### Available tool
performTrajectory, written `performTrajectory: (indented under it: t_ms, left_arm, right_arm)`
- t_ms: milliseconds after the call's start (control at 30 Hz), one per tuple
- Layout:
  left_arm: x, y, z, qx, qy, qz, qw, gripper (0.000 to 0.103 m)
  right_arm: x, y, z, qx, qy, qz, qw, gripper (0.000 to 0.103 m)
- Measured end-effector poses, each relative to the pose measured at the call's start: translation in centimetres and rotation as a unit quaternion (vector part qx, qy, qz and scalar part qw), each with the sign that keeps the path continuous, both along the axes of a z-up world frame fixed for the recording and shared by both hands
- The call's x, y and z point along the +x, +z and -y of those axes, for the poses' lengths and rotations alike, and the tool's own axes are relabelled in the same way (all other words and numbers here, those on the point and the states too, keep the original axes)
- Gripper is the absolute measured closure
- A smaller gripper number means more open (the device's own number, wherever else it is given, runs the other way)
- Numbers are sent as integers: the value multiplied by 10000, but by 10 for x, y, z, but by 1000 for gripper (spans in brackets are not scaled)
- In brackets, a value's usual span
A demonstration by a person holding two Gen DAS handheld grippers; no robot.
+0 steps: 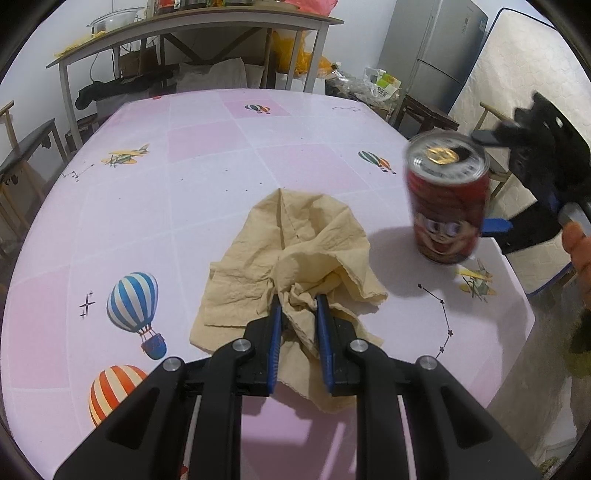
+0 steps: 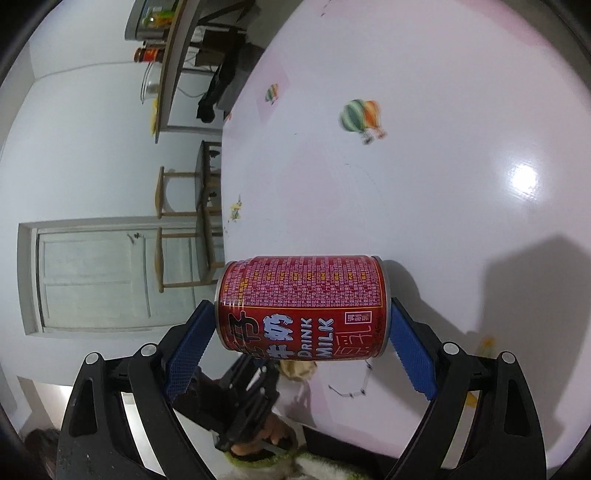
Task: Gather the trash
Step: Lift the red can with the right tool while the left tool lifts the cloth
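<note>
A crumpled tan paper towel point(image 1: 291, 266) lies on the pink balloon-print table point(image 1: 207, 155). My left gripper point(image 1: 298, 306) is shut on its bunched near part. A red milk-drink can point(image 1: 448, 199) is held end to end between the blue pads of my right gripper point(image 2: 299, 321), top against one pad and bottom against the other. The can is lifted just off the table near the right edge. In the left wrist view the right gripper point(image 1: 535, 177) shows black beside the can, with a hand on it.
A shelf table point(image 1: 192, 33) with bowls and jars stands behind the table. A fridge point(image 1: 432, 48) and a mattress point(image 1: 517, 74) are at the back right. Bags and clutter point(image 1: 376, 85) sit past the far edge. A bench point(image 1: 26, 147) is at the left. A door point(image 2: 96, 277) shows in the right wrist view.
</note>
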State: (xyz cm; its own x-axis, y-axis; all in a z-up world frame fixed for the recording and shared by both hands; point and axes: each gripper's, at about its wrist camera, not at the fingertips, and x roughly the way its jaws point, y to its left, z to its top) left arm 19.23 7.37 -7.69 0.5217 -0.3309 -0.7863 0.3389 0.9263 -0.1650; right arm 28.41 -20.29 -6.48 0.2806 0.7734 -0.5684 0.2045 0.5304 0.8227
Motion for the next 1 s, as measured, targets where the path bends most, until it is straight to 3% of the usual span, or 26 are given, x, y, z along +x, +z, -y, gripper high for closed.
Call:
performTrajectory:
  t_ms: [233, 400, 500, 567, 600, 700, 733, 800, 867, 933, 1000]
  left_arm:
    - [-2, 2, 4, 34, 18, 4, 10000, 86]
    - [-2, 2, 6, 57, 8, 8, 10000, 86]
    - [-1, 2, 7, 67, 10, 10, 10000, 86]
    - [-2, 2, 7, 76, 12, 16, 10000, 86]
    - [-1, 2, 7, 84, 14, 21, 10000, 86]
    - [-2, 2, 8, 88, 35, 37, 9999, 86]
    - [-2, 2, 8, 80, 48, 45, 9999, 86]
    - [-1, 3, 7, 59, 72, 64, 9999, 87]
    - [-3, 2, 6, 45, 92, 68, 9999, 88]
    - [-3, 1, 6, 29, 105, 61, 9999, 88]
    - [-3, 1, 6, 39, 107, 71, 9999, 89]
  right_arm:
    - [-17, -7, 22, 158, -345, -122, 9992, 12]
    - [-33, -13, 30, -176, -493, -234, 9984, 12]
    - [-42, 6, 25, -825, -459, 245, 9952, 12]
    - [-51, 31, 19, -1381, -397, 965, 9849, 12]
    - [-54, 43, 11, -1685, -311, 1321, 9763, 12]
    - [-60, 68, -31, -2966, 163, 2237, 9283, 11]
    - [-61, 68, -43, -3237, 305, 2378, 9153, 11]
    - [-59, 64, -78, -3979, 652, 2688, 8747, 11]
    - [-56, 56, -98, -4390, 825, 2862, 8477, 11]
    - [-50, 45, -110, -4627, 929, 2925, 8317, 12]
    - [-43, 32, -110, -4699, 981, 2861, 8293, 22]
